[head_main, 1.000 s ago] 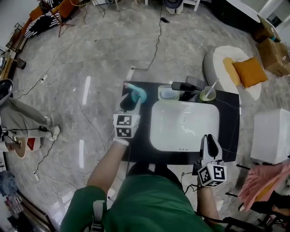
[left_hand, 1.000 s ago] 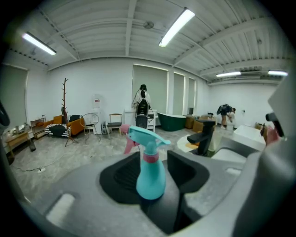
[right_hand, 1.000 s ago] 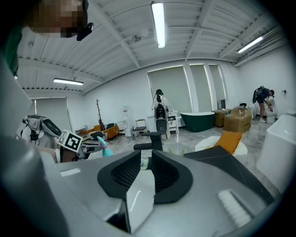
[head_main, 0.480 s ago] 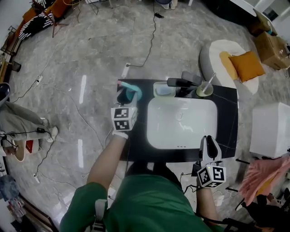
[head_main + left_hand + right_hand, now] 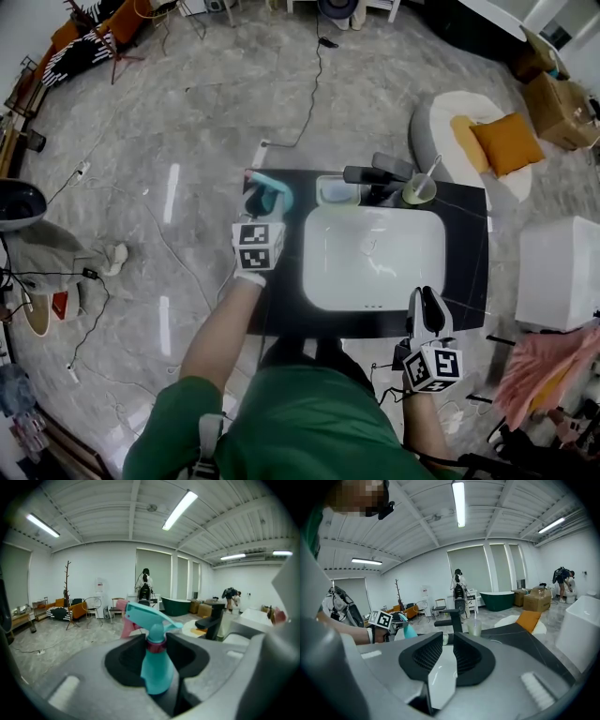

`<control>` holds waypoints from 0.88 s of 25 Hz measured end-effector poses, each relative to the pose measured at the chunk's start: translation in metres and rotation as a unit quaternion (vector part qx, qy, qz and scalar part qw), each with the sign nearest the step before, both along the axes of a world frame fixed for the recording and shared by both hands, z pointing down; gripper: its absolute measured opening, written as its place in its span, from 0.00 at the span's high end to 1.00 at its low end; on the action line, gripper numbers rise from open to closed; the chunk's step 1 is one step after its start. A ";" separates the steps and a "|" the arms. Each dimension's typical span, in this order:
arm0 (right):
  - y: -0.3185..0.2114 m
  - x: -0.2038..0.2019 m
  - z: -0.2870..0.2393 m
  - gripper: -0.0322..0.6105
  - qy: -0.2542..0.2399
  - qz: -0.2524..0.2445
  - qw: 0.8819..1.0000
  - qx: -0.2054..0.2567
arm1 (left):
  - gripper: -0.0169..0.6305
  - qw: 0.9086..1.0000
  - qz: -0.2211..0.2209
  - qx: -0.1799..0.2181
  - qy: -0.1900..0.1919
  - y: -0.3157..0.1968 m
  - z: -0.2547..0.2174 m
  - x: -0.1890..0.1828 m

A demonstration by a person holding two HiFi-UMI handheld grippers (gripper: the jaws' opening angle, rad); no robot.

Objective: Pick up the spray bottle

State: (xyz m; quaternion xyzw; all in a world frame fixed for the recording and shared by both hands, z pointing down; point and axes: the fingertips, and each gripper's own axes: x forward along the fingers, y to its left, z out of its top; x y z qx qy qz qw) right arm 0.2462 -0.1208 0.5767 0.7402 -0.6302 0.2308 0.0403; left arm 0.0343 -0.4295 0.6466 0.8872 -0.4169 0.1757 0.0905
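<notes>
left arm stretches toward 12 o'clock. the left gripper (image 5: 265,208), at the black counter's (image 5: 469,246) 10 o'clock corner, has its jaws pressed on the upright teal spray bottle (image 5: 273,196). only its own view shows that grip and the pink trigger (image 5: 124,623). the right gripper (image 5: 424,302), at the sink's (image 5: 375,272) 5 o'clock, is nearly closed and empty.

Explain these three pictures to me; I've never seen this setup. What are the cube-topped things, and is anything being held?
A person at a black counter holds a two-jaw gripper in each hand; the cubes are part of those. The head view comes from a camera on the person's head, looking down. The two gripper views ride on the grippers, looking along their jaws. On the counter: a white sink, black faucet, cup and teal spray bottle. The left gripper has its jaws closed on the bottle. The right gripper, jaws together, holds nothing.
</notes>
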 end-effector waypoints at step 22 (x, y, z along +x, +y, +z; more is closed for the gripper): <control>0.010 -0.016 -0.029 0.84 0.009 -0.034 0.999 0.038 | 0.77 0.998 0.034 0.021 0.054 0.069 -0.088 -0.017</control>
